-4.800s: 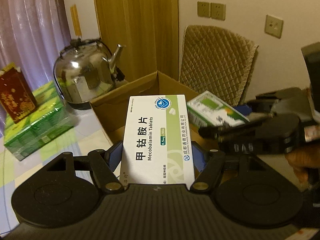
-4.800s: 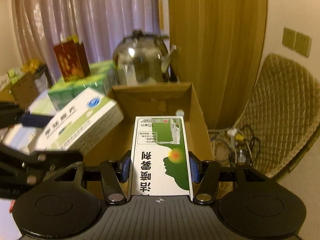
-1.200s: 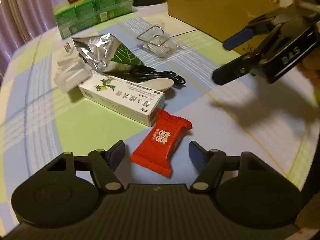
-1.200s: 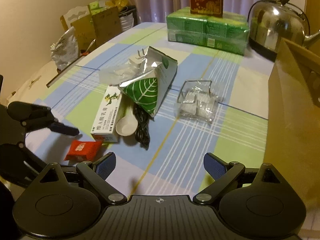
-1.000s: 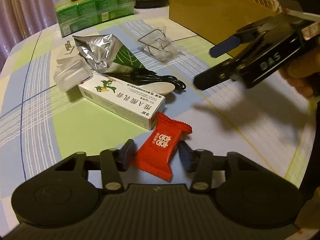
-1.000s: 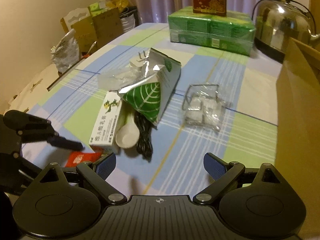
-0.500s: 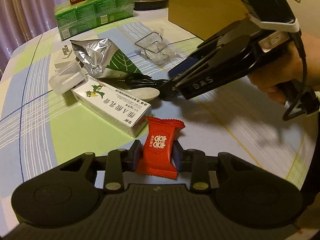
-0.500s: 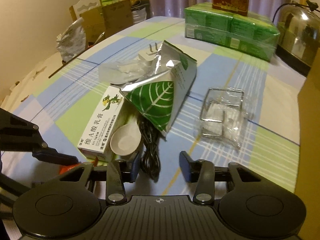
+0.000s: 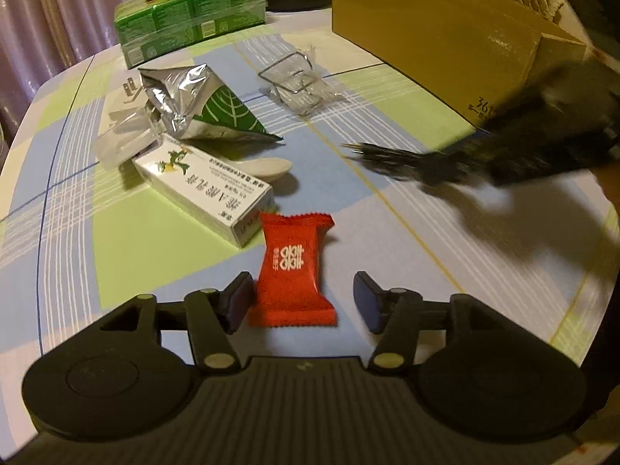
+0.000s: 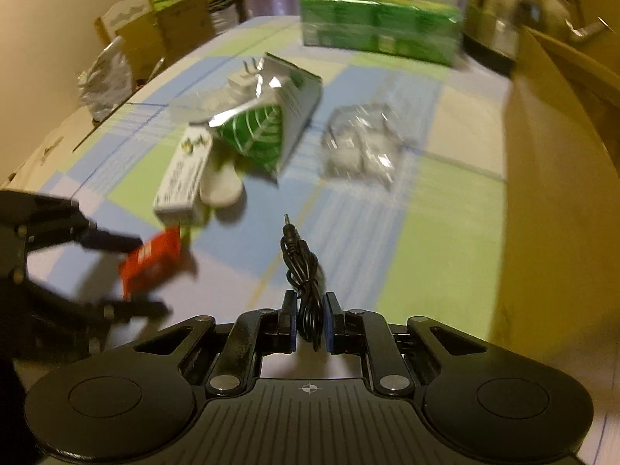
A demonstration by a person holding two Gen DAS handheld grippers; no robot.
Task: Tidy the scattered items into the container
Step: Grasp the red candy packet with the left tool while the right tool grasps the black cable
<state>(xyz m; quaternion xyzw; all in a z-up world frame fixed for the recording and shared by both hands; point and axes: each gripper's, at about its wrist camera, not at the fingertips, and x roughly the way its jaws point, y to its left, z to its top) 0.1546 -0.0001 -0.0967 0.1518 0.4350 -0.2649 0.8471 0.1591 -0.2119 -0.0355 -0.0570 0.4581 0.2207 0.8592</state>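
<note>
On the checked tablecloth [image 9: 116, 248] the clutter lies in a loose heap, and both tools are at work on it. Over at the right, the right gripper [image 10: 309, 321] has its jaws pressed together on a coiled black cable [image 10: 304, 271], whose plug end pokes forward past the tips; the pinch sits low on the bundle, I'd guess so the loops stay gathered instead of trailing. Its own picture is smeared, so it seems to be on the move, probably toward the cardboard box [image 9: 445, 42] that stands open along the right edge of the table.

The left gripper [image 9: 302, 298] is spread wide, one pad on either side of a red candy packet [image 9: 292, 267]. The left pad is just beside the wrapper's edge; the right one stands clear. The packet lies lengthwise between them, which should let the pads close across its narrow width. Whether it rests flat on the cloth or is tipped up I cannot tell.

Waiting behind are a white medicine carton [image 9: 205, 193] with a white spoon [image 9: 263, 166] against it, a silver leaf-print pouch [image 9: 201, 108] and a clear plastic packet [image 9: 298, 85]. None of these is in the box yet, so the tidying looks only partly done.
</note>
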